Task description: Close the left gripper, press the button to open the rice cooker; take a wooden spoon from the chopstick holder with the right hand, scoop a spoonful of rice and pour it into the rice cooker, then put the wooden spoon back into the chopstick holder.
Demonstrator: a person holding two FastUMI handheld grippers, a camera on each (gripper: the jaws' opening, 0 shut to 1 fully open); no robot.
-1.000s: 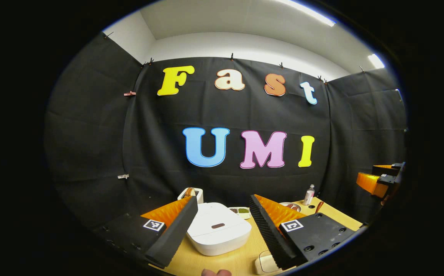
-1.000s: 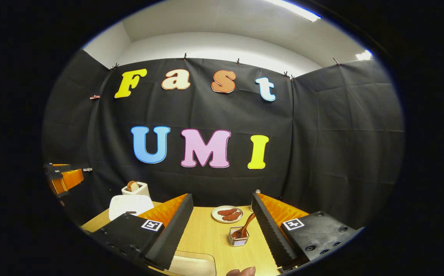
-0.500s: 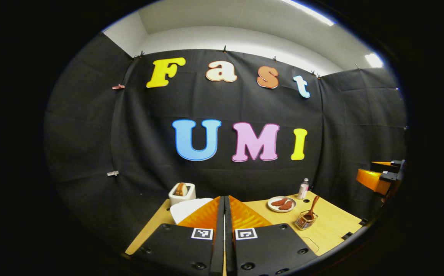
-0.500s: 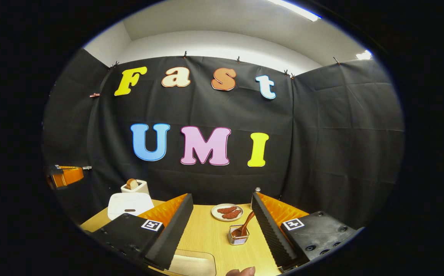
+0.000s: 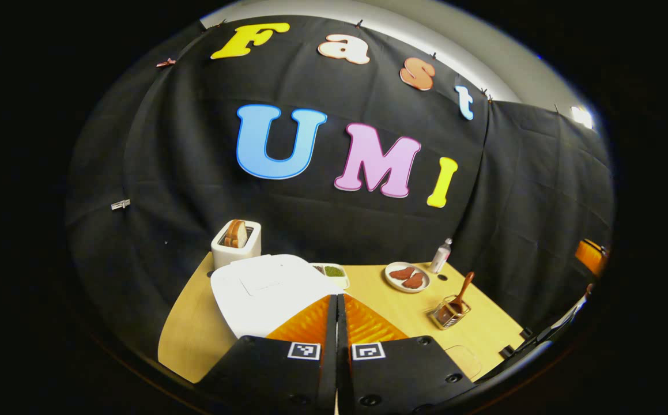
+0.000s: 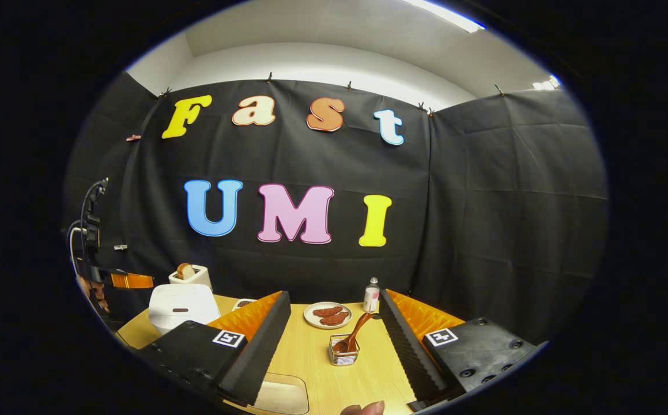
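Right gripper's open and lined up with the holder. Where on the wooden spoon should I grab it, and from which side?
Grip the handle of the spoon, probably near its free upper end. The bowl sits down in the wire holder, while the handle leans up and to the right, clear of the rim. Bring the right gripper in from above, fingers on either side of the handle.

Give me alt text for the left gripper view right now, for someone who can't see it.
The left gripper, fingers shut together, points down over the closed white rice cooker on the light wooden table. Behind the cooker stands a white toaster holding bread; to the right, a brown wooden spoon stands in a wire chopstick holder.
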